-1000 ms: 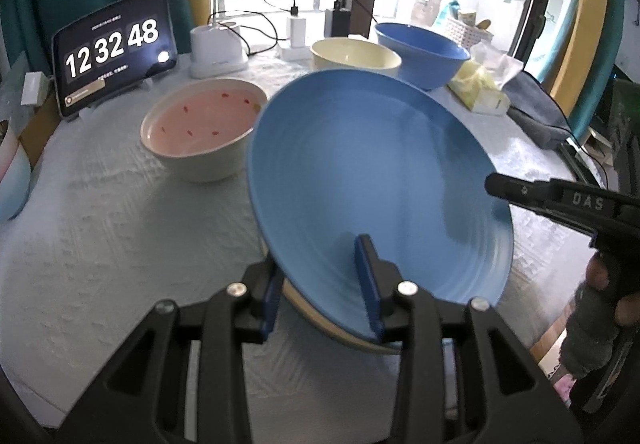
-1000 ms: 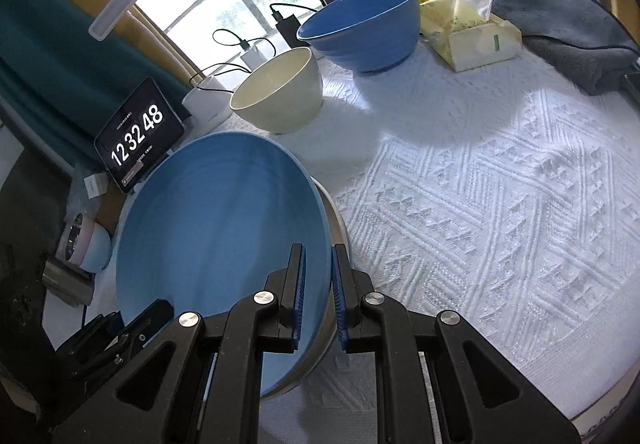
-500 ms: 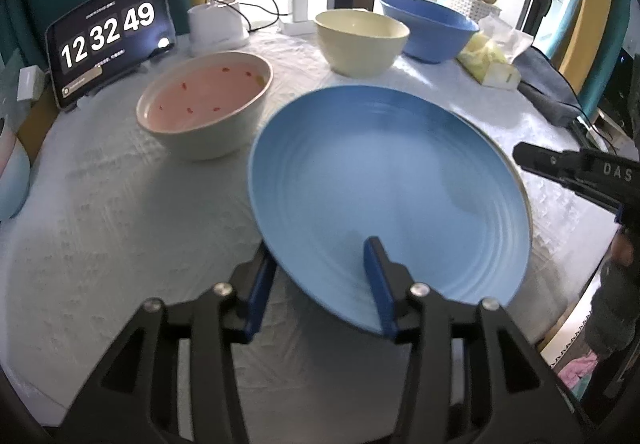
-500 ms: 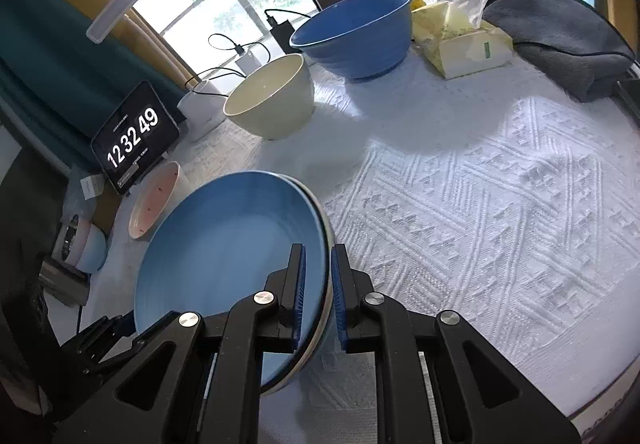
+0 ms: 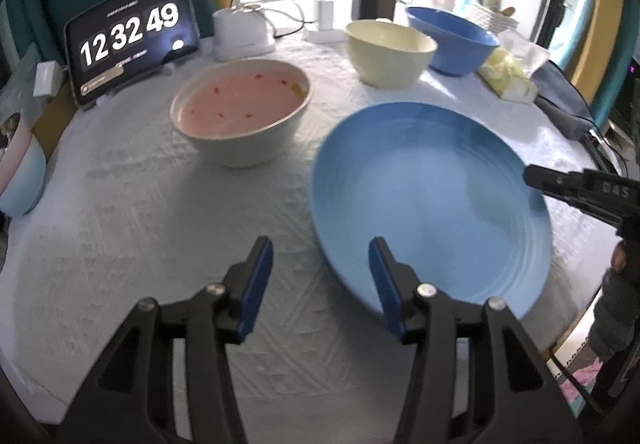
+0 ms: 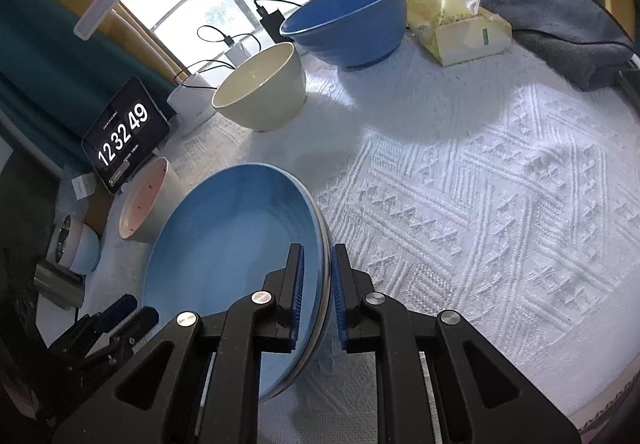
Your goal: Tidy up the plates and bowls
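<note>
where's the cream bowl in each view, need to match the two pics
Left wrist view: the cream bowl sits at upper centre-right, just left of the dark blue bowl.
Right wrist view: the cream bowl is upper left of centre, lower left of the dark blue bowl.
Shared landmark: the clock tablet, at the left in both.

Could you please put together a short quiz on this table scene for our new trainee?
1. True or false: the blue plate lies on top of another plate.
2. Which bowl stands nearest the clock tablet? A: pink-lined bowl. B: cream bowl. C: dark blue bowl.
3. Are the left tongs open or shut?
Key: 1 true; 2 A; 3 open.
</note>
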The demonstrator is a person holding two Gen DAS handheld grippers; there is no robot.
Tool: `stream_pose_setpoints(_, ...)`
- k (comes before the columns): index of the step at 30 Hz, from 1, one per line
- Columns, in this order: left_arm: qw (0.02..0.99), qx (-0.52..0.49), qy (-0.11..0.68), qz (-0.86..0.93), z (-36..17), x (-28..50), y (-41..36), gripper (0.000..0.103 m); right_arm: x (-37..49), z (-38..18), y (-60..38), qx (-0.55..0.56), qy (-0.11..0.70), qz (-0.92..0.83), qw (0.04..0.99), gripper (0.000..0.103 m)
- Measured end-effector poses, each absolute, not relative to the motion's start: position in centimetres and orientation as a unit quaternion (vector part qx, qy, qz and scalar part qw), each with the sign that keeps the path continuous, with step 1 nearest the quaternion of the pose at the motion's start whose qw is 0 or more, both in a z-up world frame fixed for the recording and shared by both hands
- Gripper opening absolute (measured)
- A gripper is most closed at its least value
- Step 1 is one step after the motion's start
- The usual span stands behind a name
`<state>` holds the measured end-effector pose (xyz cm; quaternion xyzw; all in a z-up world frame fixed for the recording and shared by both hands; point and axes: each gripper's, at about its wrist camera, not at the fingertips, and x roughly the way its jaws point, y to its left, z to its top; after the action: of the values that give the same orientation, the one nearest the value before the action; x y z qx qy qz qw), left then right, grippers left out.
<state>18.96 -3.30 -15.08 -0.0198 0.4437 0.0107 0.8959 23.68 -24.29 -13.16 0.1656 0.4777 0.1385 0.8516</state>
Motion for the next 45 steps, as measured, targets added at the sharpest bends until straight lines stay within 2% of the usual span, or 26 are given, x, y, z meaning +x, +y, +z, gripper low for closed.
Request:
stream_pose_setpoints(3,0.895,-0.023,0.445,0.009,-15.4,19.4,-3.4,0.052,23.8,-13.3,-24.4,0.167,0.481,0.138,0.85,0.028)
stream_pose_setpoints(9,0.897,-0.022,0.442,-0.001,-15.5,20.1,-4.2,0.052,24.1,-13.6,-24.6,0.169,0.486,0.135,0.847,0.034)
stream_pose_setpoints(22,0.889,-0.033,0.456,-0.003,-16.8,21.8,-4.1,0.052,25.2,-15.3,-23.5,0.161,0.514,0.147,0.83,0.034)
stream_pose_setpoints(30,0.891,-0.042,0.452,-0.023,-16.9,22.2,-4.4,0.052,25.0,-15.2,-22.4,0.152,0.508,0.157,0.833,0.038)
stream_pose_setpoints(45,0.891,-0.047,0.45,-0.034,-16.9,21.0,-3.8,0.049,24.6,-14.9,-21.6,0.134,0.51,0.148,0.837,0.037)
